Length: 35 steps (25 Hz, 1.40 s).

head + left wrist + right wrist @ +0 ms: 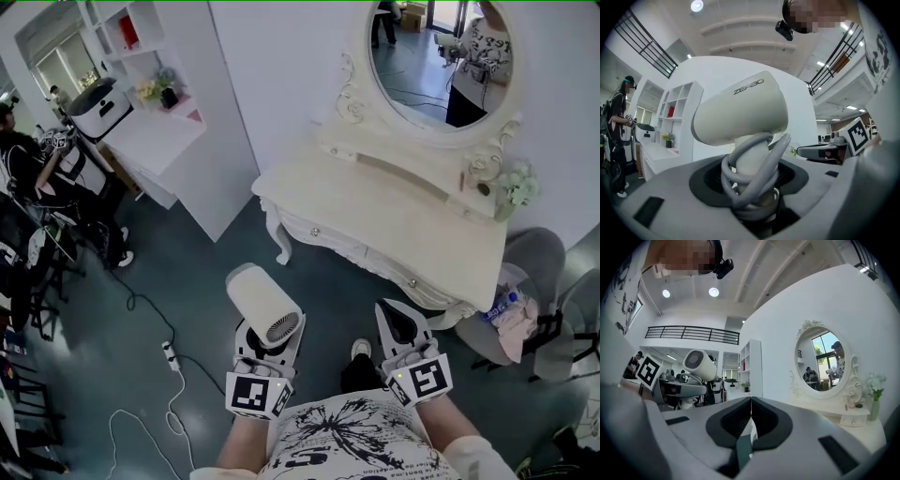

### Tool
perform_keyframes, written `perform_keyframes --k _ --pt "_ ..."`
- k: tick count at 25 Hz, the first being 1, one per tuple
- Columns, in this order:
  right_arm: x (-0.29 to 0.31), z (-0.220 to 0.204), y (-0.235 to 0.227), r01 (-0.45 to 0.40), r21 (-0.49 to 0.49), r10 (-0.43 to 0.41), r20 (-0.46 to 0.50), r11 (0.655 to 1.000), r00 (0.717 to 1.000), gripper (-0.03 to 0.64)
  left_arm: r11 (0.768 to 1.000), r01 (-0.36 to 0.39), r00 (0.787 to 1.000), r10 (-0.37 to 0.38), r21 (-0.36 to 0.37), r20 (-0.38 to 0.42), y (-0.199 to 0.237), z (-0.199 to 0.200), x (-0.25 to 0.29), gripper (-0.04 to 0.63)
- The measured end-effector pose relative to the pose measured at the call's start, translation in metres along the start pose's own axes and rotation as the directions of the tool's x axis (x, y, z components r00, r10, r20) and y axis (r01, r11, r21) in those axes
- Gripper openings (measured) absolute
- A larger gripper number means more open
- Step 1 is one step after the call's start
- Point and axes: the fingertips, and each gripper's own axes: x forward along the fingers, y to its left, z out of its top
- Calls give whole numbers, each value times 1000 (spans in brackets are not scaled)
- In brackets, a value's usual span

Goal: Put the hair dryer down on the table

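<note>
A cream hair dryer (263, 303) stands upright in my left gripper (268, 349), which is shut on its handle with the grey cord wound round it. In the left gripper view the hair dryer (740, 110) fills the middle, barrel pointing left, cord (754, 173) looped between the jaws. My right gripper (401, 336) is shut with nothing in it; its jaws meet edge to edge in the right gripper view (751, 427). The hair dryer (700, 364) shows there at left. Both grippers hang over the floor, short of the white dressing table (375, 206).
An oval mirror (441, 61) stands at the table's back, a small vase of flowers (514, 187) at its right end. A grey chair (530, 281) holding a bottle and cloth is at right. White cable and power strip (171, 356) lie on the floor left. White shelving (155, 122) and a person are far left.
</note>
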Motion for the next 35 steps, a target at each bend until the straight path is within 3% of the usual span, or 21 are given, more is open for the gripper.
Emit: perform_keyframes --k 8,14,25,31,35 --pt "74 29 -93 -49 -49 50 29 998 998 18 999 -36 999 36 2 29 12 22 110 253" --pt "106 27 -163 -38 -63 40 34 997 999 18 1000 -17 998 18 -15 66 4 29 195 253" --pt "135 13 -245 84 -26 -84 9 996 996 18 993 114 993 -114 25 0 -10 16 300 253" --pt "159 15 -285 225 -28 -225 -2 974 974 18 955 290 957 -290 55 -14 -11 24 371 254" --pt "176 19 -315 349 -10 -349 1 937 937 18 905 421 907 -419 66 -40 -10 24 423 254"
